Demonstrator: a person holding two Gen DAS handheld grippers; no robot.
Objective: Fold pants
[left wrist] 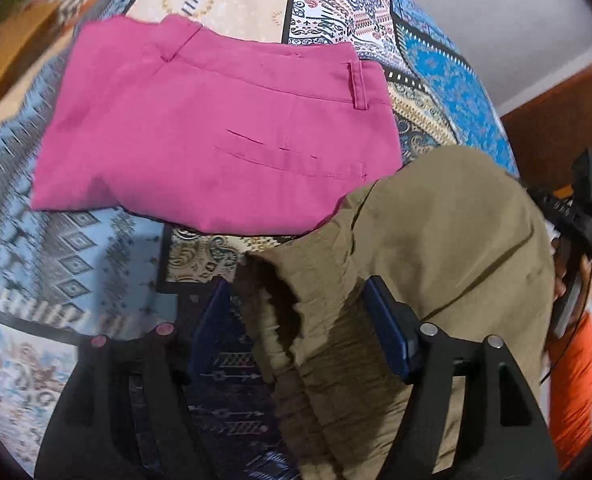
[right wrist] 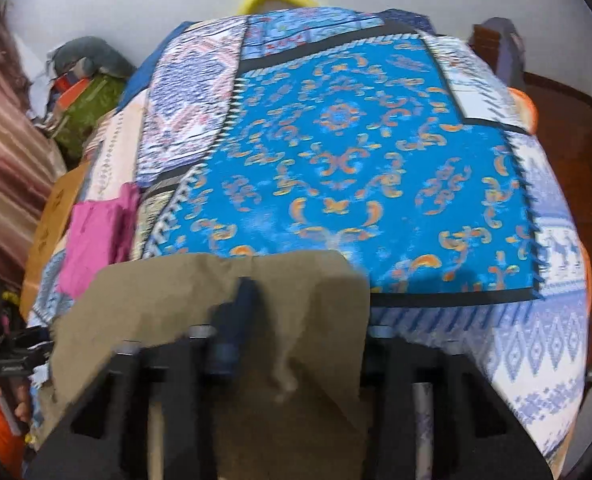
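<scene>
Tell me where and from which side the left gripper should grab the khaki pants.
Best bet: the gathered elastic waistband of the khaki pants, coming down from above. In the left wrist view that ruffled edge runs between the open jaws of the left gripper, bunched thick enough to pinch, well apart from the folded pink pants.

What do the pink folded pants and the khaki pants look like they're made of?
The pink folded pants look like a smooth, matte woven fabric, perhaps cotton or a blend: crisp stitched seams and belt loops. The khaki pants seem a thin, soft matte cloth, with a puckered, gathered waistband.
</scene>
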